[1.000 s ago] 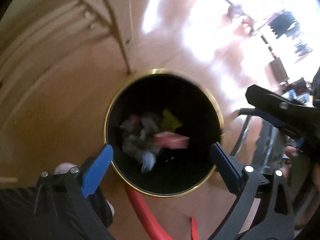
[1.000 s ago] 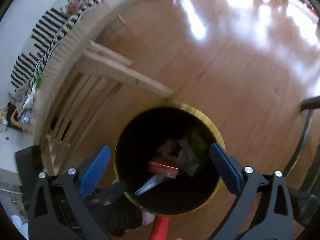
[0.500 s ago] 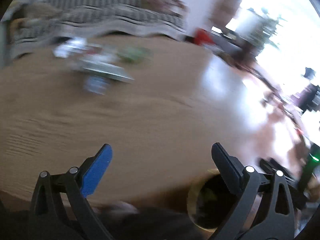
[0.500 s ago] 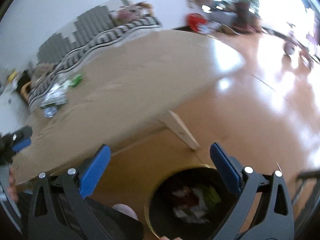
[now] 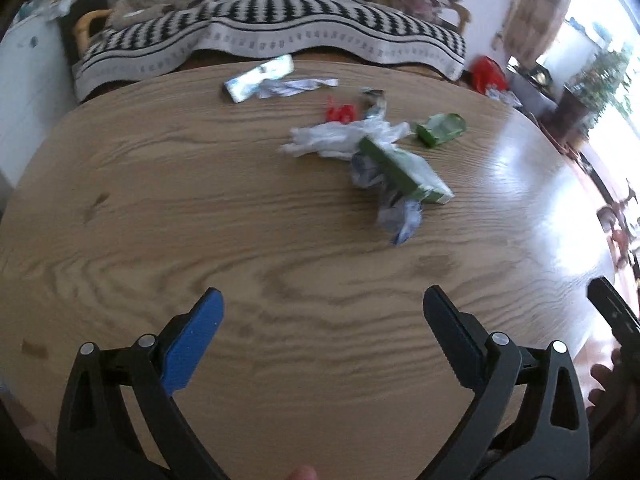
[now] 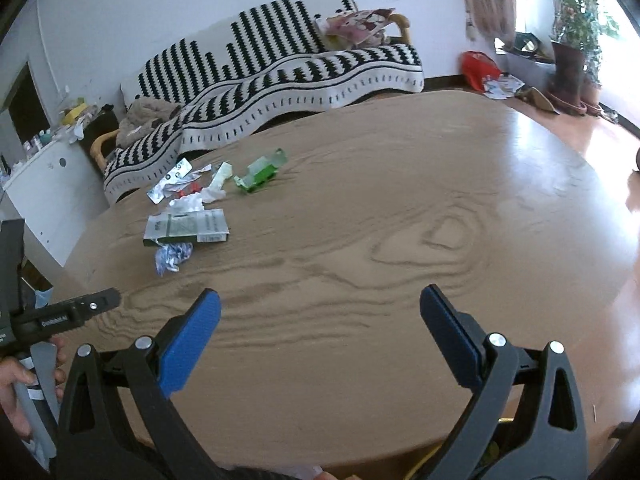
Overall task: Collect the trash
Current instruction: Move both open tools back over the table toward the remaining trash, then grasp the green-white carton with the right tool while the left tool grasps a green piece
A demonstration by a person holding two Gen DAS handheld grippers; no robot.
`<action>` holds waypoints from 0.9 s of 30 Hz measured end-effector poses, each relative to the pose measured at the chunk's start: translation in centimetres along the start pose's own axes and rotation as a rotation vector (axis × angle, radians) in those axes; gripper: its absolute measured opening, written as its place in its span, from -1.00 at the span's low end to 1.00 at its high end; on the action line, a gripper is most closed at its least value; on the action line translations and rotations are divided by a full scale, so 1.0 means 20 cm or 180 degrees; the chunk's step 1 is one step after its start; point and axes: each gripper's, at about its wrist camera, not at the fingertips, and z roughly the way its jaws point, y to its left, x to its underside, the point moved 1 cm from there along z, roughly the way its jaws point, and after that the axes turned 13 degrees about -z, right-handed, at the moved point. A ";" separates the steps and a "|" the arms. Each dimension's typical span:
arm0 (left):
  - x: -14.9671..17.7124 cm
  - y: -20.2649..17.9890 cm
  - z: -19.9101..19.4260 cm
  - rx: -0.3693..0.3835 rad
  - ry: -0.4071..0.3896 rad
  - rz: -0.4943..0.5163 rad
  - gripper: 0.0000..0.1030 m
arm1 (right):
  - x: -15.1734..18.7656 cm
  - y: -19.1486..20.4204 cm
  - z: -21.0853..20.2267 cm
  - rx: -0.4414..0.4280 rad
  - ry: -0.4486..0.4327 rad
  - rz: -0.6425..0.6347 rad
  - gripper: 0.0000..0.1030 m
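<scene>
Both jaws spread wide, nothing between them. Our left gripper hangs over bare table; our right gripper likewise, nearer the table's edge. Neither touches anything.

Trash lies well ahead, clustered on the far half: green box, blue-white wrapper, white plastic, red scrap, green wrapper, foil packet.

We judge collection unfinished: at least six pieces left on the table. Bin not in view now. Nearest pick looks like the blue-white wrapper.
</scene>
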 end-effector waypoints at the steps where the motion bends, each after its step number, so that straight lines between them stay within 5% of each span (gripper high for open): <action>1: -0.01 -0.02 0.02 0.0024 0.0017 0.0020 0.88 | -0.02 0.01 0.03 0.0010 0.0018 -0.0007 0.87; 15: -0.31 -0.17 0.23 0.0543 0.0290 -0.0112 0.86 | -0.28 -0.13 0.34 0.0077 -0.0029 0.0047 0.87; 21: -0.34 -0.19 0.26 0.0591 0.0238 -0.0069 0.34 | -0.47 -0.14 0.57 -0.0015 -0.0039 0.0170 0.87; 23: -0.34 -0.19 0.27 0.0586 0.0258 -0.0029 -0.07 | -0.53 -0.11 0.67 -0.0085 0.0036 0.0172 0.87; 27: -0.34 -0.20 0.28 0.0618 0.0268 0.0035 -0.27 | -0.56 -0.04 0.79 -0.0146 0.0158 0.0156 0.87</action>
